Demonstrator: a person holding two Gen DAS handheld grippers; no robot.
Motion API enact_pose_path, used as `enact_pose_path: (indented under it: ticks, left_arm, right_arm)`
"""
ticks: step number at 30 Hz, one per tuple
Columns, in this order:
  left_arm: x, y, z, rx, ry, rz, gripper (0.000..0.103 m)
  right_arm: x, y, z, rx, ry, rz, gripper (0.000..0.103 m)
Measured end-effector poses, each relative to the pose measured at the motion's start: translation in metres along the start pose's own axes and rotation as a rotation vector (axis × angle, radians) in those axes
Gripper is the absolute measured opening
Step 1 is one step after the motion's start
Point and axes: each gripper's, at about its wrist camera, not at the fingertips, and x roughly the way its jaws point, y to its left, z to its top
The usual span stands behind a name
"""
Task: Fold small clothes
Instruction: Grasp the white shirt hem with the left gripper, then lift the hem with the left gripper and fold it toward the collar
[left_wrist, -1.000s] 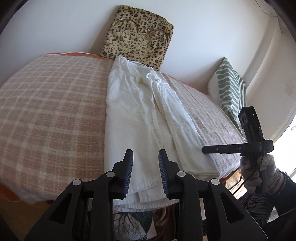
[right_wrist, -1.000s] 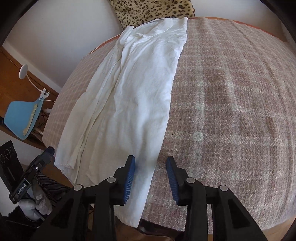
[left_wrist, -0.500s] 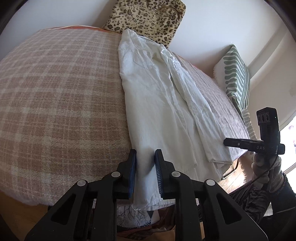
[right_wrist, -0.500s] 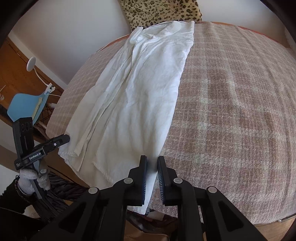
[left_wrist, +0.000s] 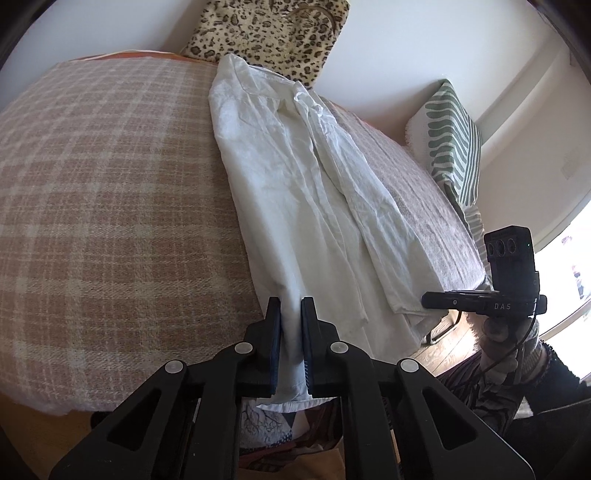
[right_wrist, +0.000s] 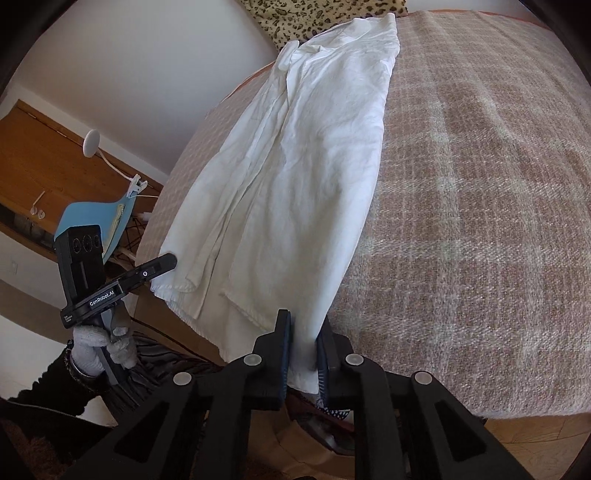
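Note:
A white shirt (left_wrist: 295, 177) lies lengthwise on the plaid bed cover (left_wrist: 110, 221), folded narrow, with its collar at the far end. Its hem hangs over the near edge. My left gripper (left_wrist: 291, 310) is at the hem's left edge, its jaws closing with cloth pinched between the blue pads. In the right wrist view the shirt (right_wrist: 306, 147) runs away from my right gripper (right_wrist: 304, 321), whose jaws are closing on the hem's right edge, cloth between them. Each view shows the other gripper from the side, held in a gloved hand (right_wrist: 92, 350).
A leopard-print pillow (left_wrist: 273, 33) leans on the wall behind the collar. A green-striped cushion (left_wrist: 454, 147) stands at the bed's right end. A blue chair (right_wrist: 96, 225) and a white clip lamp (right_wrist: 91, 140) are left of the bed. Wooden floor lies below.
Both grippers came forward and down to the shirt's hem. Their jaws, apart a second ago, have drawn together onto the cloth.

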Motion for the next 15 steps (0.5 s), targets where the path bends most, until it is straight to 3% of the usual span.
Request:
enact_pose_path:
  ticks: [10, 15]
  left_arm:
    - [-0.012, 0.000, 0.020, -0.094, -0.029, -0.142, 0.006]
    - [-0.017, -0.004, 0.042, -0.097, -0.063, -0.168, 0.006]
  right_arm:
    - [-0.019, -0.011, 0.012, 0.077, -0.089, 0.146, 0.005]
    - [-0.031, -0.011, 0.025, 0.109, -0.140, 0.215, 0.005]
